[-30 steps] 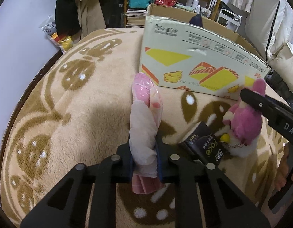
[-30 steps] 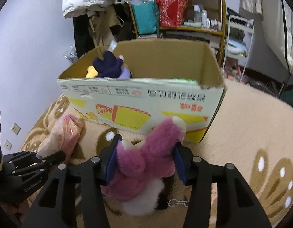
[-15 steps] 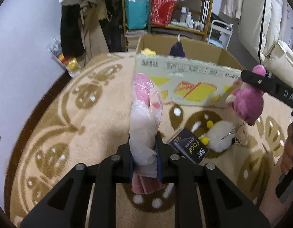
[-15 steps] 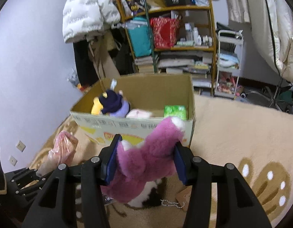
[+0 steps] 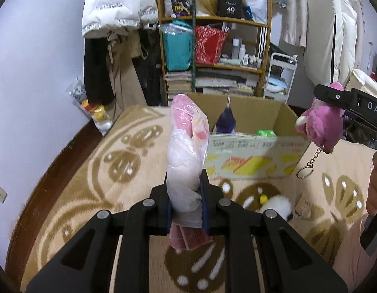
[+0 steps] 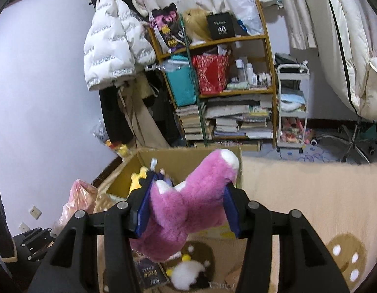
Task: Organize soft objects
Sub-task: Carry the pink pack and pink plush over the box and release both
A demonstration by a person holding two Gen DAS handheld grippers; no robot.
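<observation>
My left gripper (image 5: pixel 186 202) is shut on a pink soft item in a clear plastic bag (image 5: pixel 186 151) and holds it upright above the blanket. My right gripper (image 6: pixel 186 207) is shut on a pink plush toy (image 6: pixel 188 207); the toy also shows in the left wrist view (image 5: pixel 321 127) with a keychain hanging, raised beside the box's right corner. The open cardboard box (image 5: pixel 254 156) lies ahead and holds a dark purple plush (image 5: pixel 226 122), a yellow plush (image 6: pixel 137 178) and a green pack (image 5: pixel 265 133).
A white fluffy toy (image 6: pixel 186 277) and a black "face" packet (image 6: pixel 150 274) lie on the beige patterned blanket (image 5: pixel 95 178) in front of the box. A cluttered shelf (image 6: pixel 222 92), hanging coats (image 6: pixel 115 48) and a white cart (image 6: pixel 292 107) stand behind.
Both grippers have risen with their loads; the pink plush has lifted off the blanket to box-rim height, and the box interior has come into view.
</observation>
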